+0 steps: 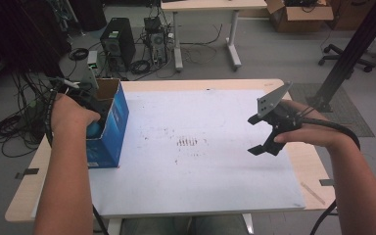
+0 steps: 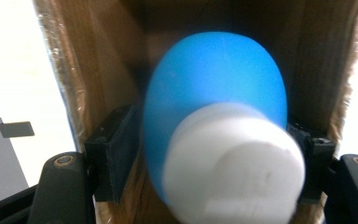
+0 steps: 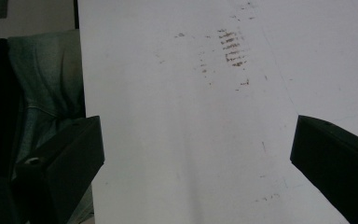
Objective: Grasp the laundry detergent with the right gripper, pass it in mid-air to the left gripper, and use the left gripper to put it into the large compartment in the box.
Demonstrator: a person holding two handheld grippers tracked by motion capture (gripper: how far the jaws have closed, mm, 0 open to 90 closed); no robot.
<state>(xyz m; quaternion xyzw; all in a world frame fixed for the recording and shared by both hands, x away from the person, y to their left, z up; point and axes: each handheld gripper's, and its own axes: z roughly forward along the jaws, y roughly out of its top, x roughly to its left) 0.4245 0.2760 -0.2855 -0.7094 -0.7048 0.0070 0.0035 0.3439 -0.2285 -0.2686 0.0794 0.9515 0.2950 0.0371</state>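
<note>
Bottle cap (image 2: 235, 165): white and round, blurred, closest to the lens in the left gripper view, pointing back at the camera between the two black jaws.
Bottle (image 2: 214, 77): blue body, rounded, lying along the gripper's line of sight with its far end deep inside the brown cardboard interior; in the high view a patch of blue (image 1: 94, 129) shows at the box opening beside the person's left hand.
Left gripper (image 2: 209, 154): reaching into the box; its jaws sit on either side of the bottle, the left one showing a thin gap from the blue body, the right one close against it; the pictures do not settle whether the pads press on the bottle or have let go.
Box (image 1: 112, 128): blue outside, brown cardboard inside, lying on its side at the left edge of the table with its opening turned toward the left hand (image 1: 71, 115).
Right gripper (image 1: 266, 133): held above the right part of the table well apart from the box, jaws spread wide with nothing between them, a grey three-cornered plate on top.
Table (image 1: 205, 176): white sheet over a pale wooden top, with a cluster of small dark scuff marks (image 1: 187, 142) near its middle; the same marks (image 3: 230, 46) appear in the right gripper view.
Beyond the table: a black computer tower (image 1: 118, 41) and loose cables on the grey floor.
</note>
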